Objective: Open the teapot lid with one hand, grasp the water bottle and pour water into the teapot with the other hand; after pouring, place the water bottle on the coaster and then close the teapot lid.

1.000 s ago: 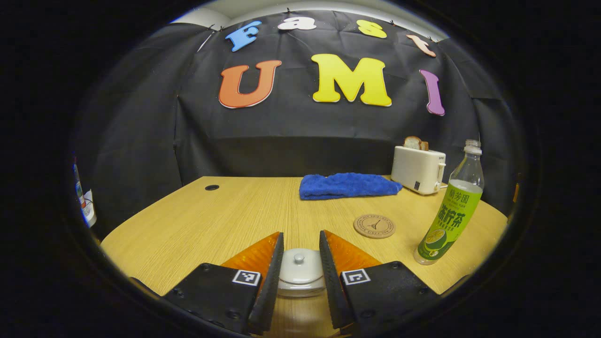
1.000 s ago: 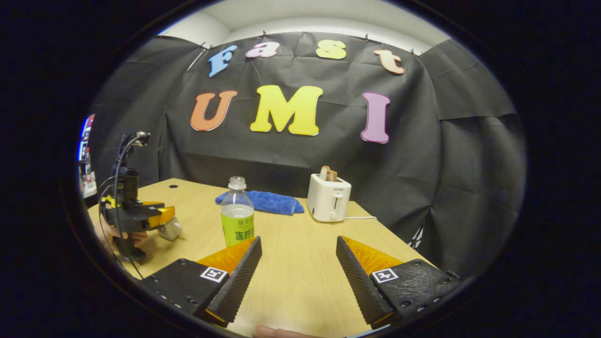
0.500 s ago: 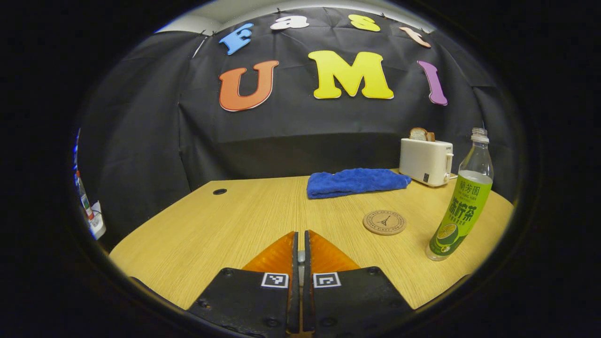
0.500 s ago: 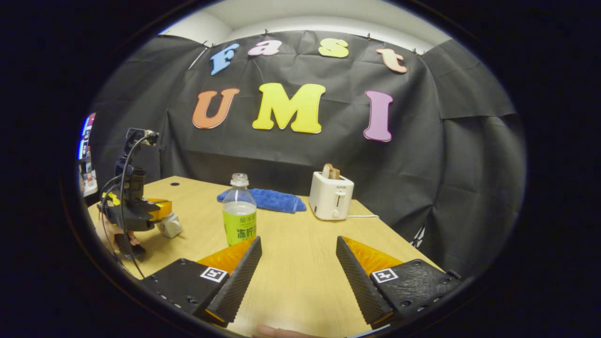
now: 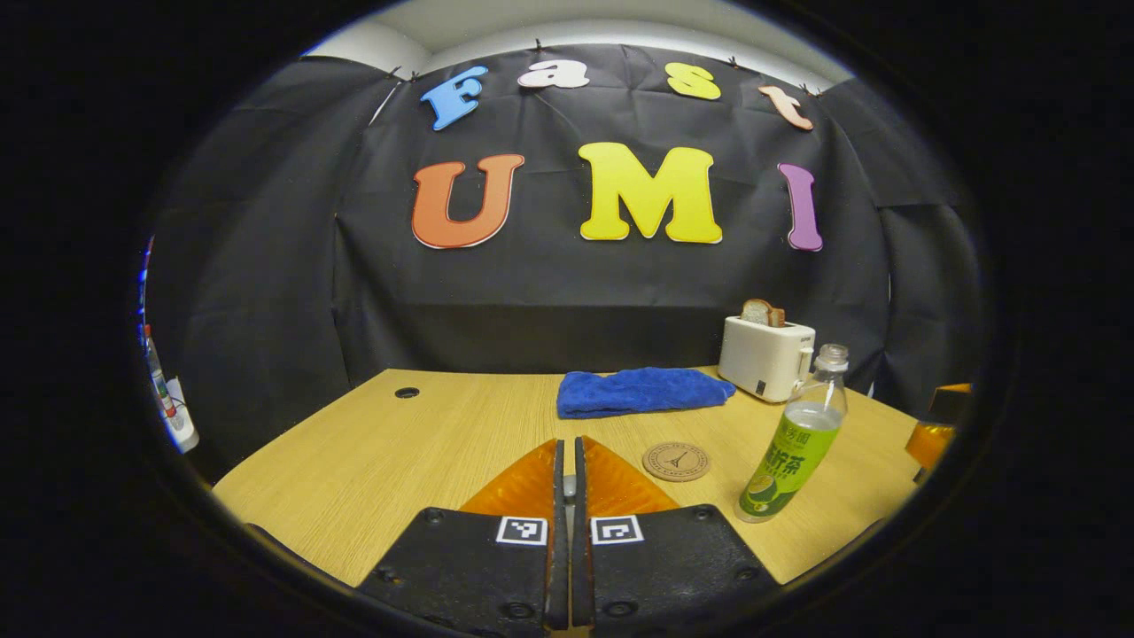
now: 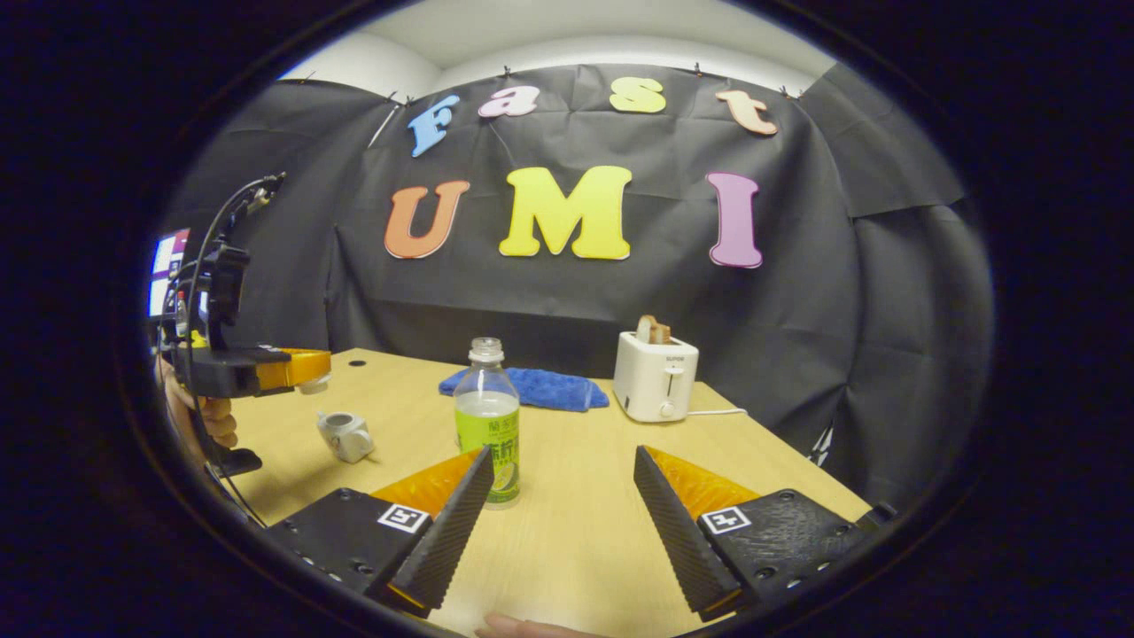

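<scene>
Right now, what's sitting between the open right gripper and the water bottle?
Nothing: in the right gripper view only bare table separates the right gripper from the water bottle, which stands ahead, beside its left finger.

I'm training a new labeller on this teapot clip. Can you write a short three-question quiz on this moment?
1. True or false: the right gripper is shut on the bottle.
2. What does the left gripper hold above the teapot? A) the lid B) the coaster C) the towel
3. Fill in: the coaster lies on the table between the bottle and the blue ____.

Key: 1. False; its fingers stand apart, short of the bottle. 2. A, the lid. 3. towel.
</scene>
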